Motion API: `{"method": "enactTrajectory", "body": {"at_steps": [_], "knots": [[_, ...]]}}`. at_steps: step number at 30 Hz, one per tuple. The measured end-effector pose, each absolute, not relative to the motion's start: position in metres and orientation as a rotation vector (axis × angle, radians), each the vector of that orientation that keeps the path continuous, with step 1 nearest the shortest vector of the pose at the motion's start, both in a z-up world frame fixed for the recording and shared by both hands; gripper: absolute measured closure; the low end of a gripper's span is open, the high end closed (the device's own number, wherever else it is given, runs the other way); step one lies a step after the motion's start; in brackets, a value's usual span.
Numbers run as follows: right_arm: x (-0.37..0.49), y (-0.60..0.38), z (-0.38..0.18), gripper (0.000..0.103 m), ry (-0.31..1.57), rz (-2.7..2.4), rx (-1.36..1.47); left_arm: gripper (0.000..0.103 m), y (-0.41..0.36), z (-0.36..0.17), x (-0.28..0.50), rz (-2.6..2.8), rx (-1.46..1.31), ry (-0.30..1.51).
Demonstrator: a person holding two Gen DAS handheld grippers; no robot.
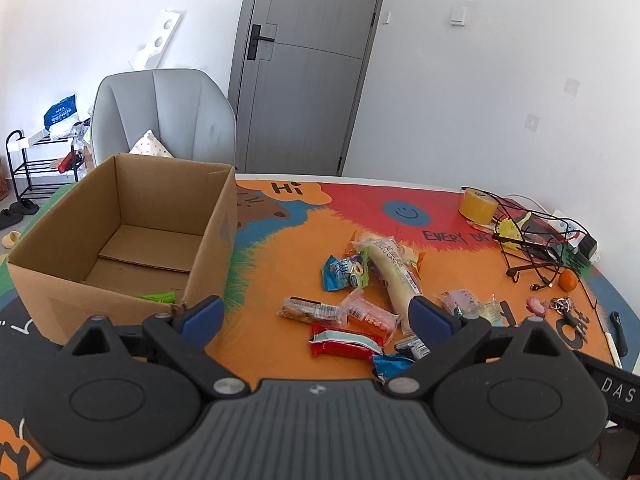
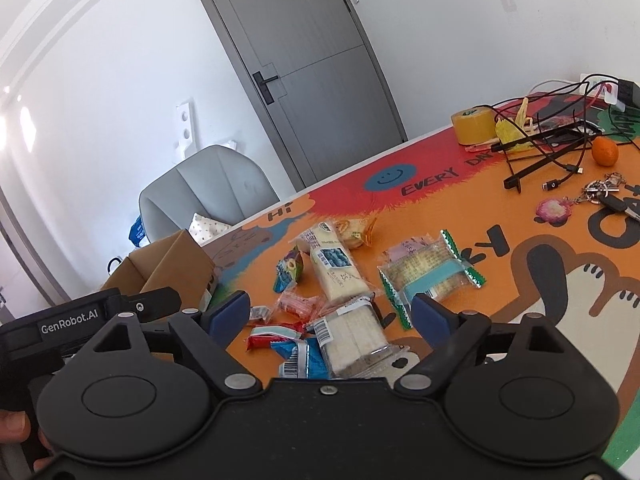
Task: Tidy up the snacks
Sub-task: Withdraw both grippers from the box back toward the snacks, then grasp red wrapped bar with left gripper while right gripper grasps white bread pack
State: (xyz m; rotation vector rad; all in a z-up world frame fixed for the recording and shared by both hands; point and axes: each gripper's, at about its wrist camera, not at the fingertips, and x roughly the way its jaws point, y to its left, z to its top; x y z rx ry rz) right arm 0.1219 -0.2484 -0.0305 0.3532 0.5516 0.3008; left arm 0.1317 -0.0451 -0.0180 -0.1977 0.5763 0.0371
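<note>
An open cardboard box (image 1: 120,216) stands on the left of the table, with a green packet (image 1: 158,297) inside its near corner. Several snack packets lie in a loose pile on the orange mat: a long white cake pack (image 1: 394,276), a blue packet (image 1: 340,274), a red packet (image 1: 344,342), a clear cracker pack (image 2: 430,276) and a white wafer pack (image 2: 356,338). My left gripper (image 1: 316,314) is open and empty, above the near side of the pile. My right gripper (image 2: 330,314) is open and empty over the wafer pack. The box also shows in the right wrist view (image 2: 176,268).
A yellow tape roll (image 1: 476,204), a tangle of black cables (image 1: 544,240), an orange fruit (image 1: 568,280) and keys (image 1: 562,306) lie at the table's right. A grey chair (image 1: 164,116) stands behind the box. The left gripper's body (image 2: 80,320) is at the right view's left.
</note>
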Motion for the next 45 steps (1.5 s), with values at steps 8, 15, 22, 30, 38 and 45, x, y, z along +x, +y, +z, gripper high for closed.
{"method": "enactTrajectory", "body": {"at_steps": [8,15,22,30,38,45], "knots": [[0.138,-0.247,-0.055,0.031,0.626,0.292,0.348,0.014,-0.052,-0.040,0.147,0.034,-0.192,0.627],[0.153,-0.238,-0.073,0.036,0.669,0.273,0.330,0.020,-0.052,-0.053,0.159,0.037,-0.203,0.666],[0.164,-0.224,-0.082,0.038,0.689,0.273,0.286,0.020,-0.052,-0.064,0.171,0.043,-0.206,0.699],[0.161,-0.245,-0.082,0.053,0.677,0.265,0.320,0.020,-0.072,-0.075,0.186,0.033,-0.177,0.739],[0.160,-0.267,-0.085,0.053,0.665,0.233,0.366,0.017,-0.091,-0.082,0.201,0.032,-0.134,0.757],[0.160,-0.269,-0.085,0.050,0.662,0.247,0.372,0.017,-0.100,-0.092,0.211,0.063,-0.089,0.765]]}}
